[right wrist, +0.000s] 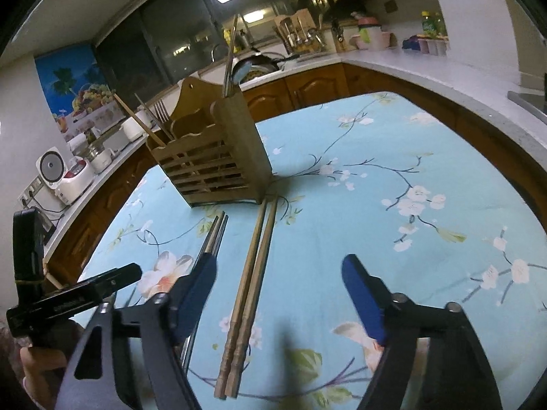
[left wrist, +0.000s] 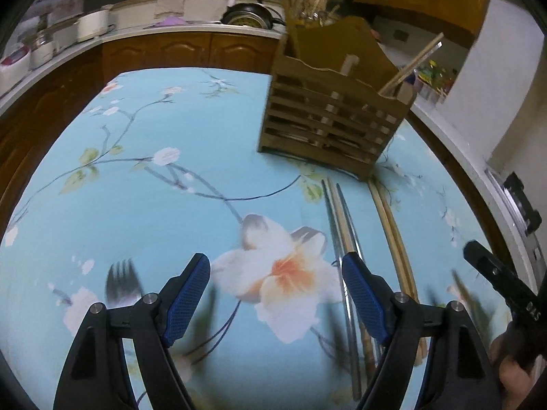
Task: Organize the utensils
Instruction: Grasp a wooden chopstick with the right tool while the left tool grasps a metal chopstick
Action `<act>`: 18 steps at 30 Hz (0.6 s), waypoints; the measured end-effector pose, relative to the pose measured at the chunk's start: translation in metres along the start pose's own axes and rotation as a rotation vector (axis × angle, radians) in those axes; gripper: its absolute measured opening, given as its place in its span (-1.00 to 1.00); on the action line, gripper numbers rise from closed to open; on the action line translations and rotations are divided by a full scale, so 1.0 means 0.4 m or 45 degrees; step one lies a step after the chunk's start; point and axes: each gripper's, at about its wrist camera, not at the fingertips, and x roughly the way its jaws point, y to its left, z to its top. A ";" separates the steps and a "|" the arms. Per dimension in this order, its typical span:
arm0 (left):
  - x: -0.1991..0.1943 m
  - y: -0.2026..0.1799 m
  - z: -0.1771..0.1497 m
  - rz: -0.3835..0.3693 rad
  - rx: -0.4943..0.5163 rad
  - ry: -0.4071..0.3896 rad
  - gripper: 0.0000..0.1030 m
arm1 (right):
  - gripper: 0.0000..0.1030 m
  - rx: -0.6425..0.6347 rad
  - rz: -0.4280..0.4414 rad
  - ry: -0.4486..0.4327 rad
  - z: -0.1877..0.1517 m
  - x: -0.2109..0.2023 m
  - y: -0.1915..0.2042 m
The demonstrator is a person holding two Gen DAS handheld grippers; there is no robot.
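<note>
A slatted wooden utensil holder (left wrist: 328, 116) (right wrist: 218, 157) stands on the blue floral tablecloth (left wrist: 154, 188), with chopsticks and a fork upright in it. In front of it lie a pair of brown wooden chopsticks (right wrist: 249, 290) (left wrist: 393, 239) and some metal chopsticks (right wrist: 212, 239) (left wrist: 342, 232). A blurred metal fork (left wrist: 119, 283) lies left of my left gripper (left wrist: 277, 290), which is open over the cloth's printed flower with nothing between its fingers. My right gripper (right wrist: 280, 294) is open, low over the wooden pair, which lies between its fingers untouched.
Kitchen counters (right wrist: 427, 68) with wooden cabinet doors ring the table, carrying rice cookers (right wrist: 58, 174), a pan and jars. The other hand-held gripper shows at the right edge of the left wrist view and the left edge of the right wrist view.
</note>
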 end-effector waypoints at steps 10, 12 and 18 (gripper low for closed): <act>0.125 -0.053 0.091 0.009 0.087 0.105 0.29 | 0.10 -0.008 0.013 0.067 0.066 0.087 -0.017; 0.148 -0.062 0.102 0.018 0.103 0.119 0.23 | 0.08 -0.009 0.016 0.083 0.077 0.107 -0.020; 0.227 -0.089 0.126 0.043 0.153 0.168 -0.01 | 0.06 -0.001 0.014 0.107 0.094 0.144 -0.031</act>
